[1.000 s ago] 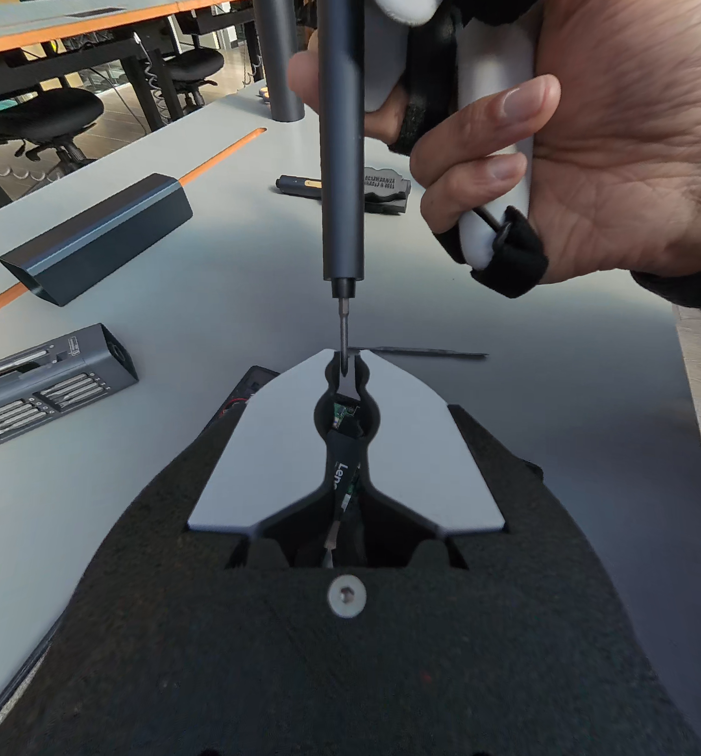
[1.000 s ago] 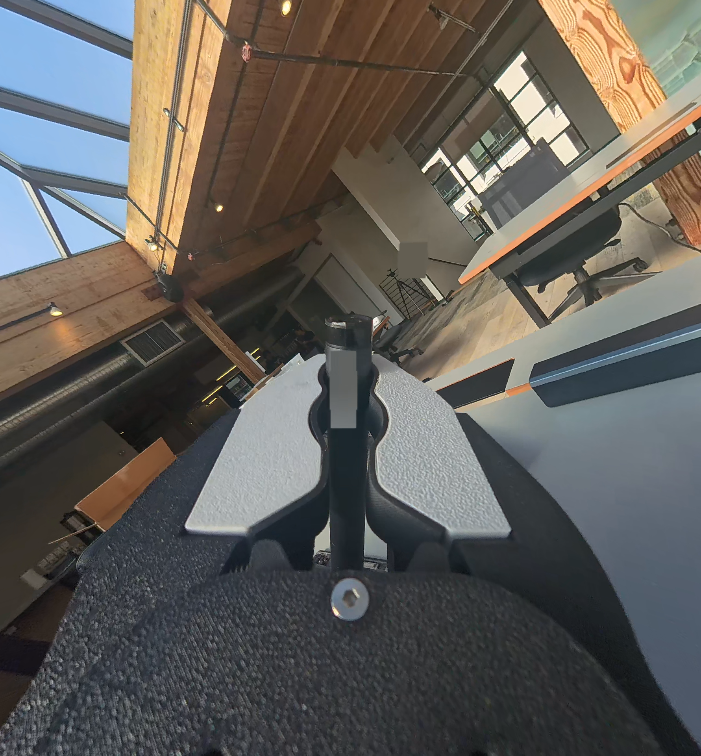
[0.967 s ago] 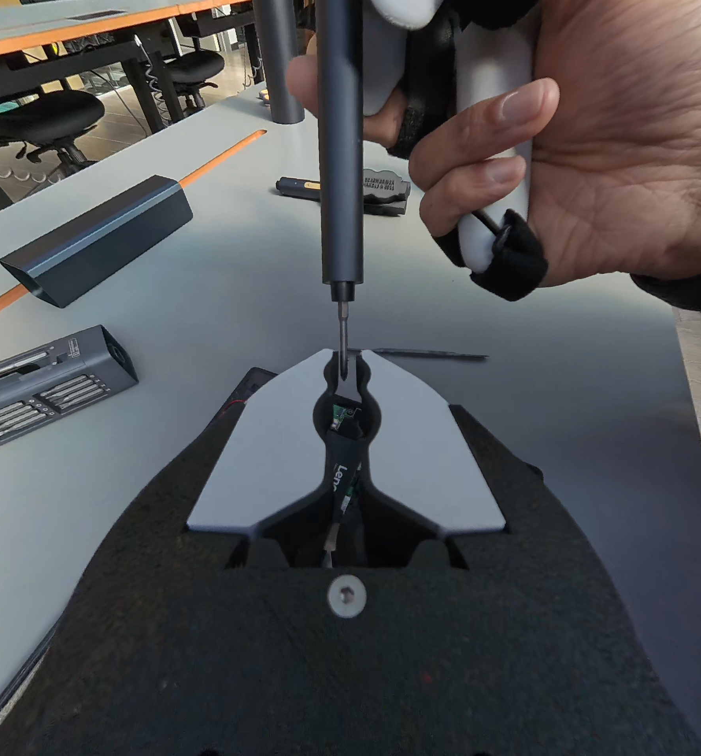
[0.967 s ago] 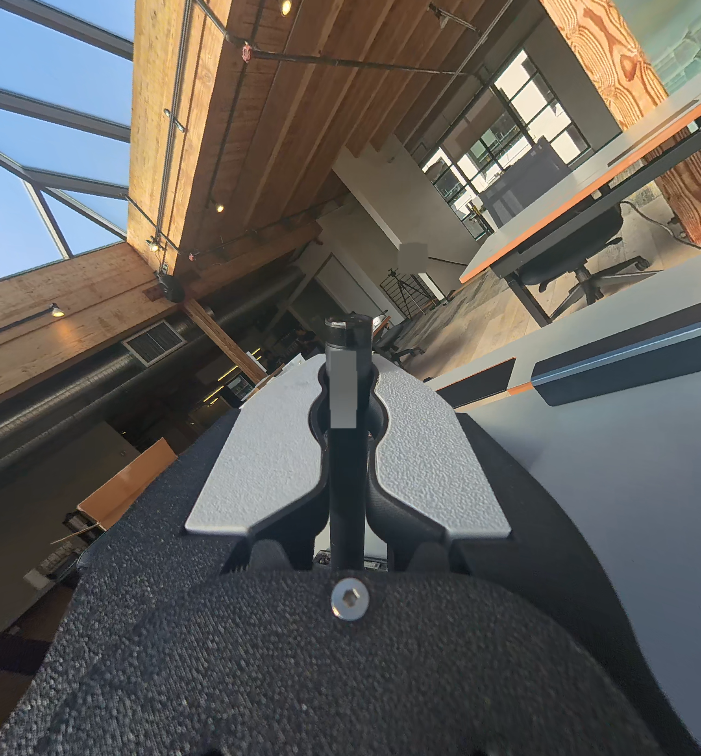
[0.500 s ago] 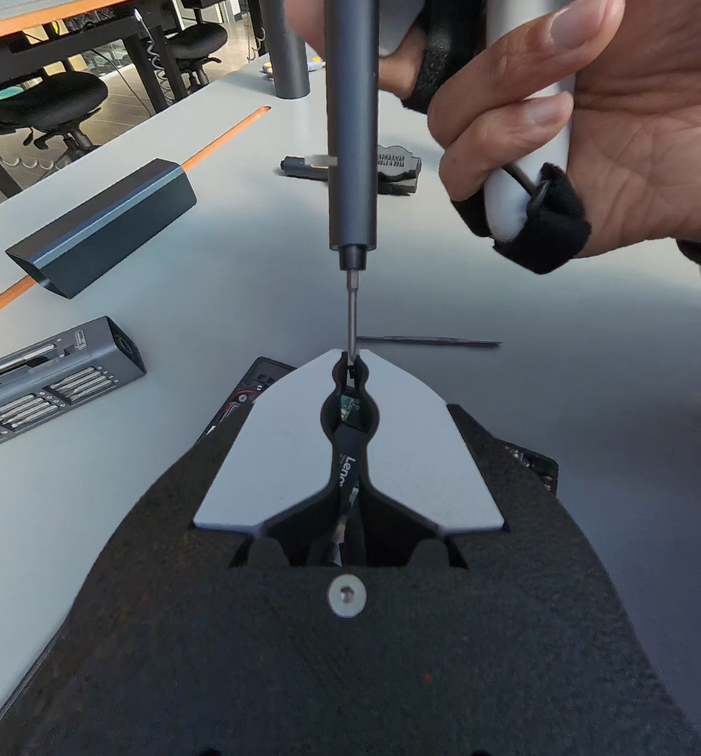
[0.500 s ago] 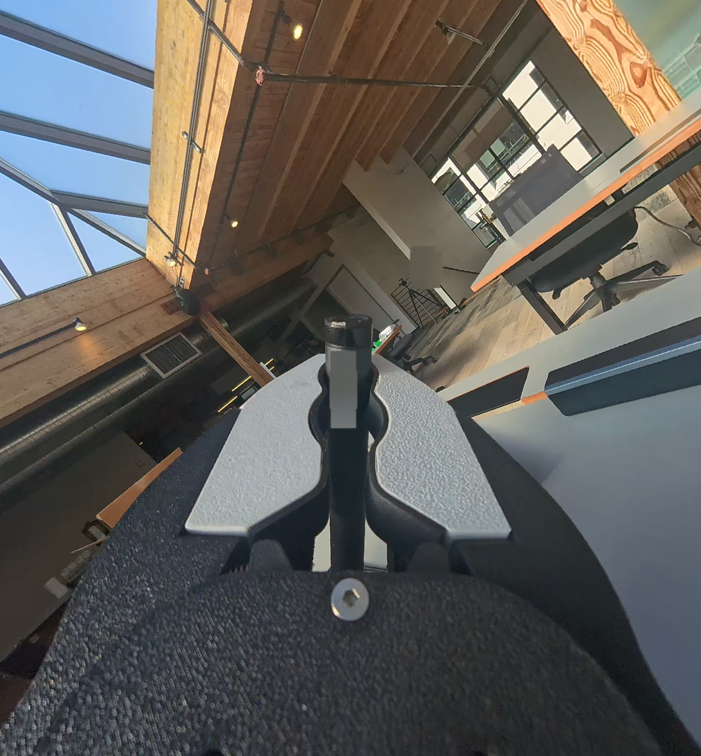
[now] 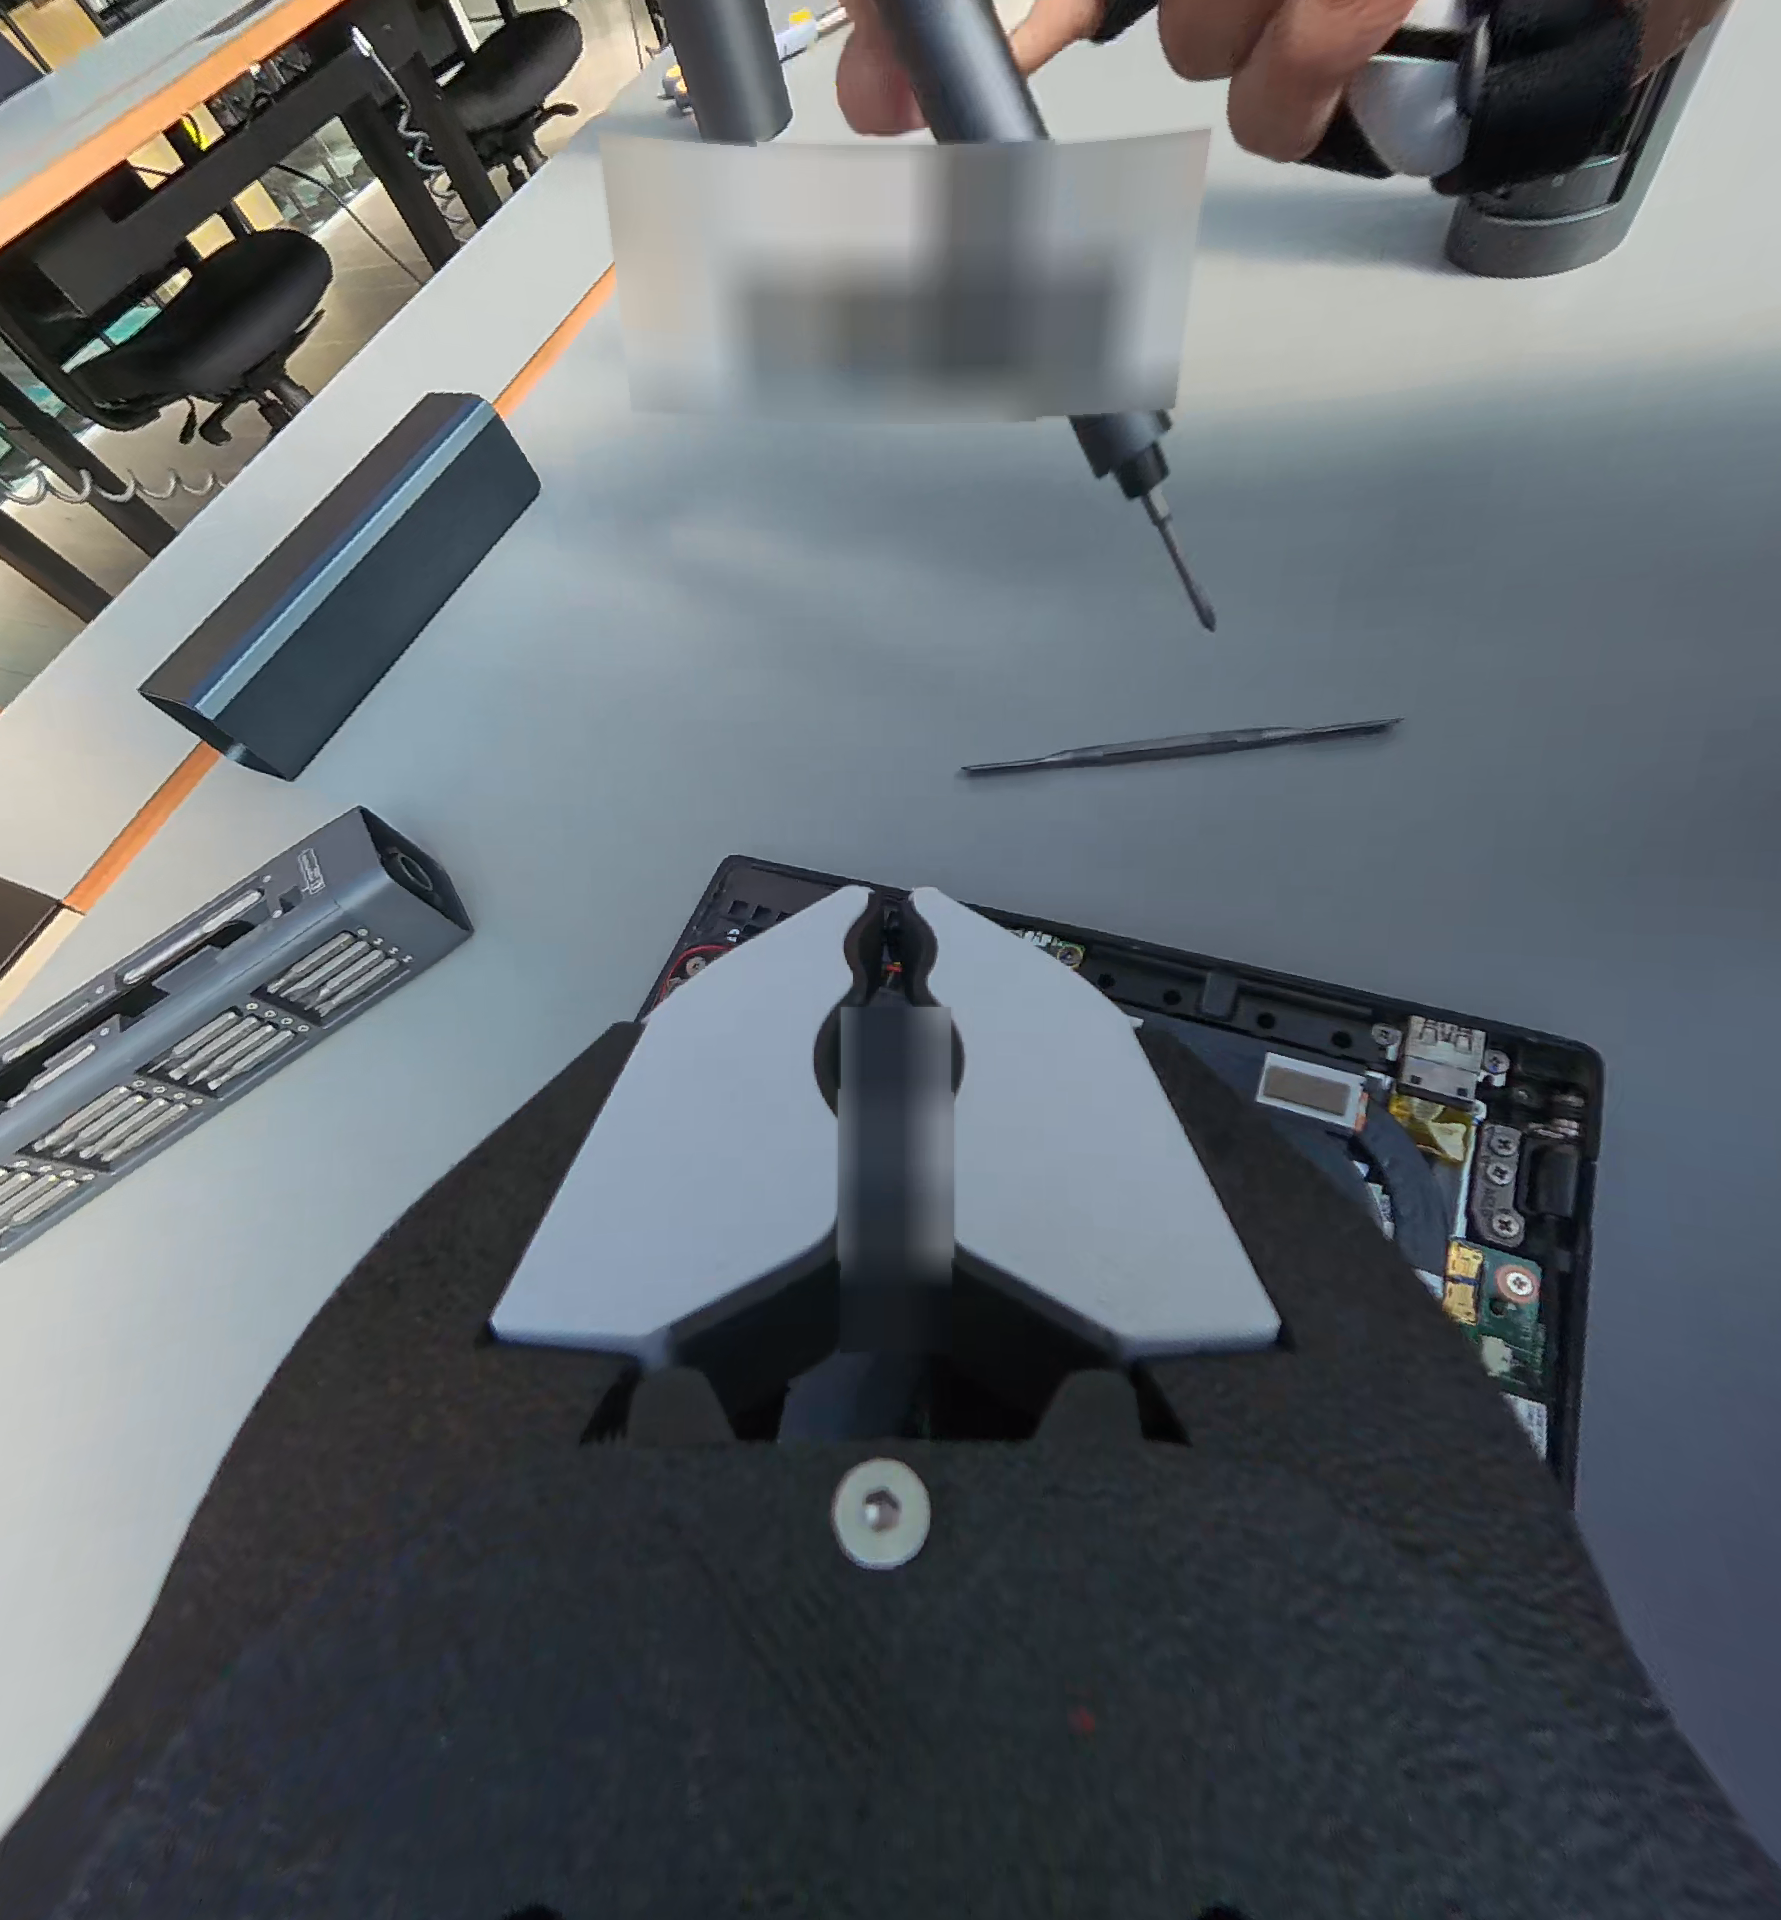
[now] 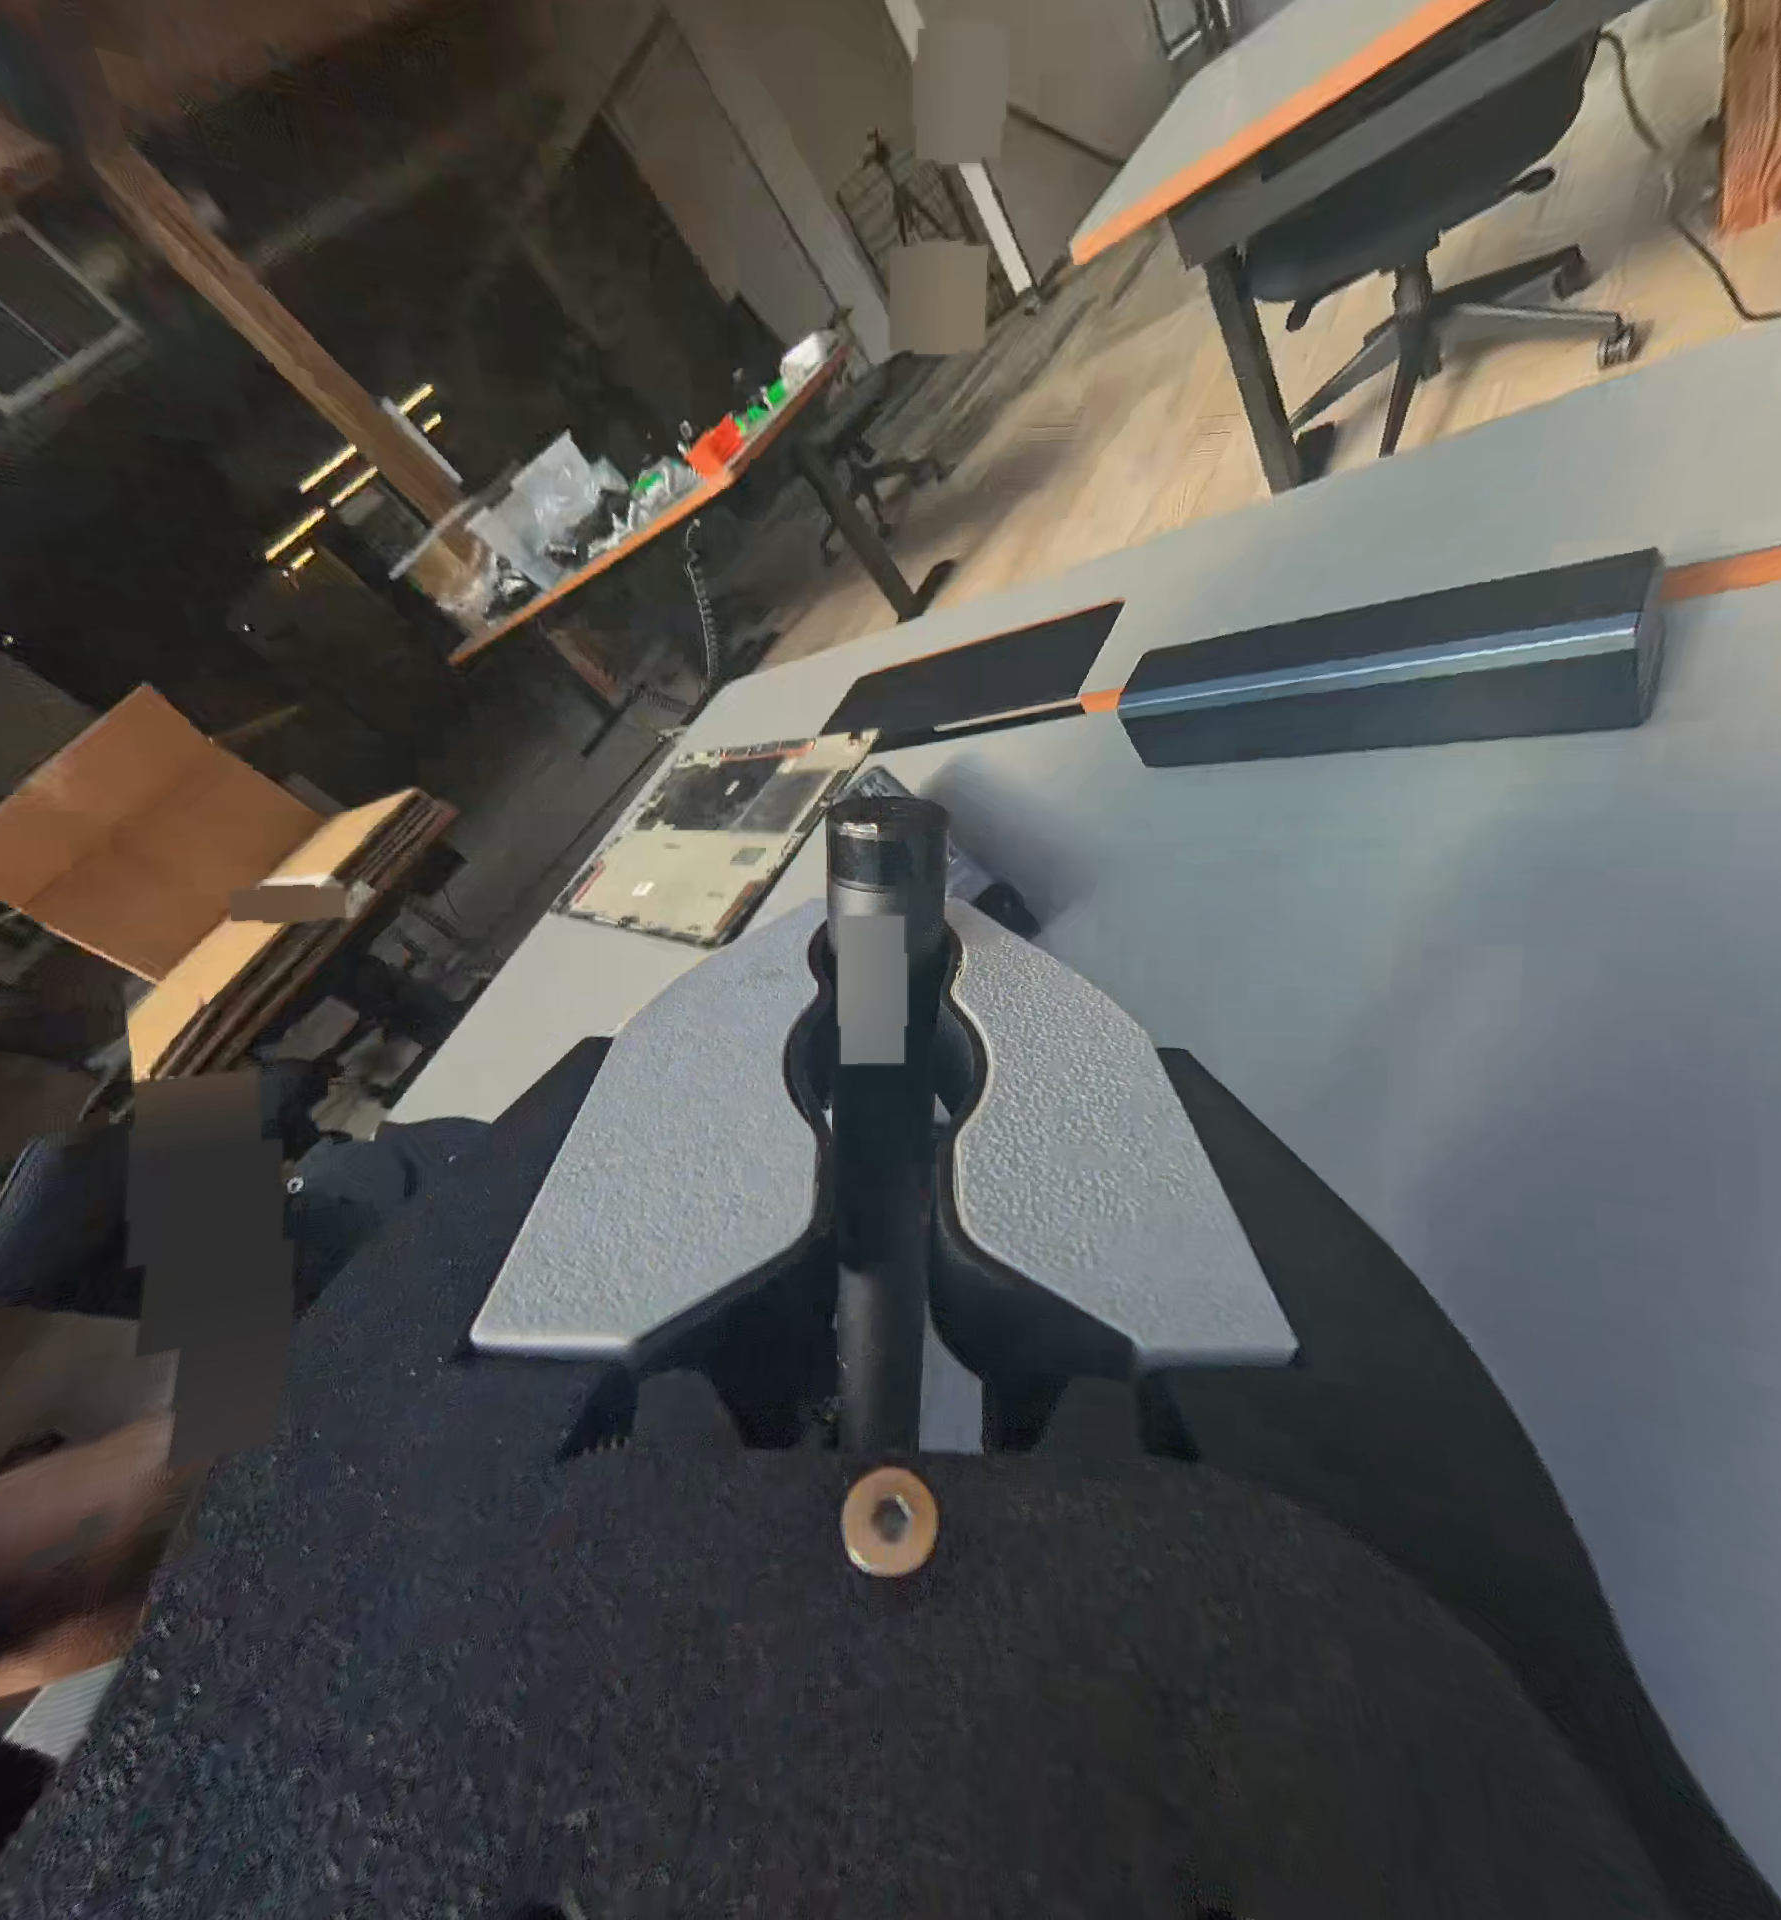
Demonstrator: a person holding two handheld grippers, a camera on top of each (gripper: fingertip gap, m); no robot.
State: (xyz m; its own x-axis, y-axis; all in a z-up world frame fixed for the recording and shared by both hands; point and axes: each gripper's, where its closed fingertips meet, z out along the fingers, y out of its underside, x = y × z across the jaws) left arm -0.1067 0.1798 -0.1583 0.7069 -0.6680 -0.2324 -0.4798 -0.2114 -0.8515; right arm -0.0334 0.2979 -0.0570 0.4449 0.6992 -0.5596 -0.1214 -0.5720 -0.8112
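My left gripper is shut over the far left corner of an opened black laptop chassis. A small black part with thin wires sits between its fingers and appears held. My right gripper is shut on a dark grey pen-shaped electric screwdriver, whose rear end sticks out past the fingertips. In the left wrist view the screwdriver hangs tilted above the table to the upper right, held up by a hand. Its bit tip is in the air, well away from the laptop.
A thin metal pry tool lies just beyond the laptop. An open bit case and its dark sleeve lie at left. A grey post stands at the back. The right wrist view shows a removed laptop cover. Left tips to right tips: about 15 cm.
The screwdriver has lifted off the spot at my left fingertips, moved right and tilted. My left gripper has pulled up, showing more of the laptop. The right view swung from ceiling to table.
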